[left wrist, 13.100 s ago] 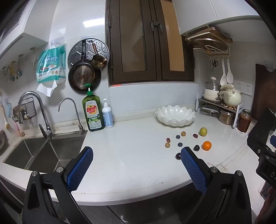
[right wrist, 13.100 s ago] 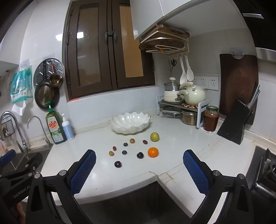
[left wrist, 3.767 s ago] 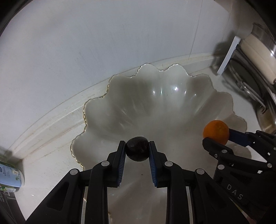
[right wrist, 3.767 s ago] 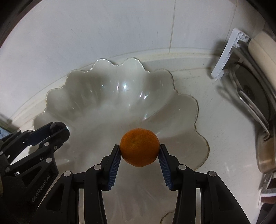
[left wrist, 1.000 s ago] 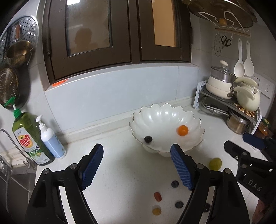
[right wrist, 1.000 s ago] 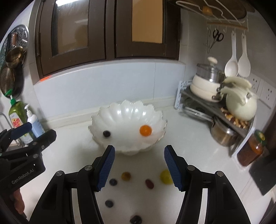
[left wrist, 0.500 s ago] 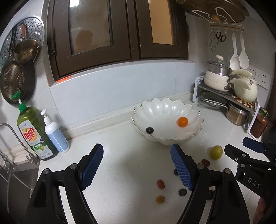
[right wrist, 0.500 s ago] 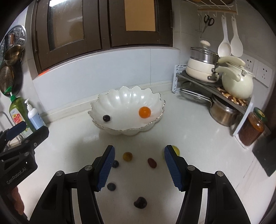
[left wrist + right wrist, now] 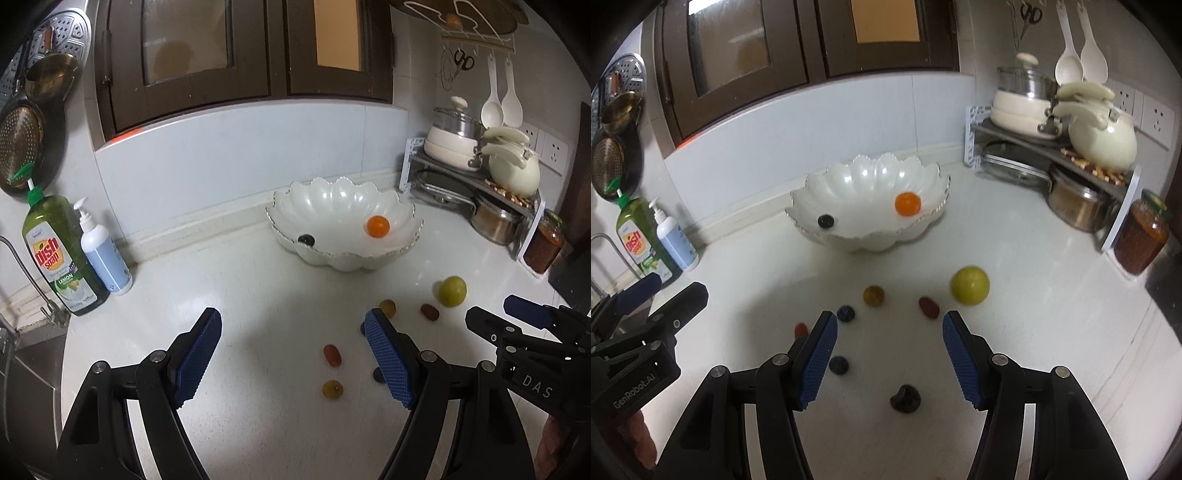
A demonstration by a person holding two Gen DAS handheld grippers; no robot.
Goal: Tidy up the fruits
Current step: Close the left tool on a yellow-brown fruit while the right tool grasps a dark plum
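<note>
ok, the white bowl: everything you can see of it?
The white bowl is a wide, shallow dish with a scalloped, petal-like rim edged in a thin darker line. It looks like glossy glazed ceramic, with highlights on its inner ribs. It sits upright on the white countertop near the back wall, apart from the loose fruits in front of it. Inside lie an orange on the right and a small dark fruit on the left. Neither tool touches it.

You see a white scalloped bowl (image 9: 871, 236) near the back wall, holding 1 orange (image 9: 907, 204) and 1 dark plum (image 9: 826, 220), well apart. On the counter in front lie a yellow-green lime (image 9: 970, 285) and 6 smaller fruits, scattered, none touching.
</note>
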